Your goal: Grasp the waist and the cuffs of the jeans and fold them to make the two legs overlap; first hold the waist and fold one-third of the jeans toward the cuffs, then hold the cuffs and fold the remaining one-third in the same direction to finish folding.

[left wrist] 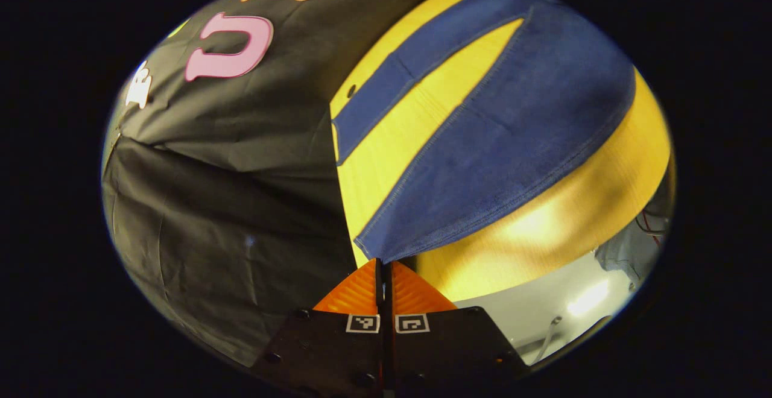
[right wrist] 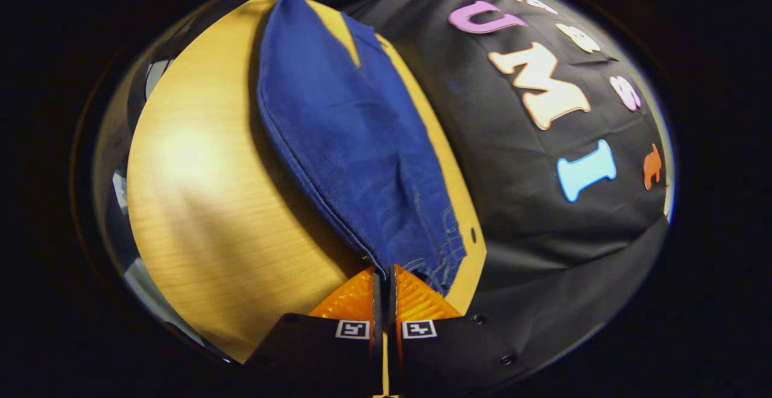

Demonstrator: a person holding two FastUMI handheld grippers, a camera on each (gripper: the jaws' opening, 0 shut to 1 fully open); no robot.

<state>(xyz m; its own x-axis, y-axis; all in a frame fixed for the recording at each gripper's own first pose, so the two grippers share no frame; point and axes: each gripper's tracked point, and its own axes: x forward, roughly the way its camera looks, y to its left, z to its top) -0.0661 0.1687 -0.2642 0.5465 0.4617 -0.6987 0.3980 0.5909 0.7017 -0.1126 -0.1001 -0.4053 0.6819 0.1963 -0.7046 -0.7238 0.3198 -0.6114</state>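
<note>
Blue jeans (left wrist: 512,145) lie flat on the yellow wooden table (left wrist: 543,229), their two legs spread in a V with the far leg (left wrist: 416,66) lying apart. In the left gripper view my left gripper (left wrist: 384,263) is shut on the near corner of the stitched cuff hem. In the right gripper view the jeans (right wrist: 350,132) stretch away from me, and the end with pocket stitching (right wrist: 449,247) is nearest. My right gripper (right wrist: 384,272) is shut on that end's edge, low over the table (right wrist: 211,205).
The black cloth wall (left wrist: 229,205) hangs right behind the table's far edge. A small hole (right wrist: 472,235) sits near the table's edge. Pale floor (left wrist: 543,313) and some cables (left wrist: 651,223) show past the table's near edge.
</note>
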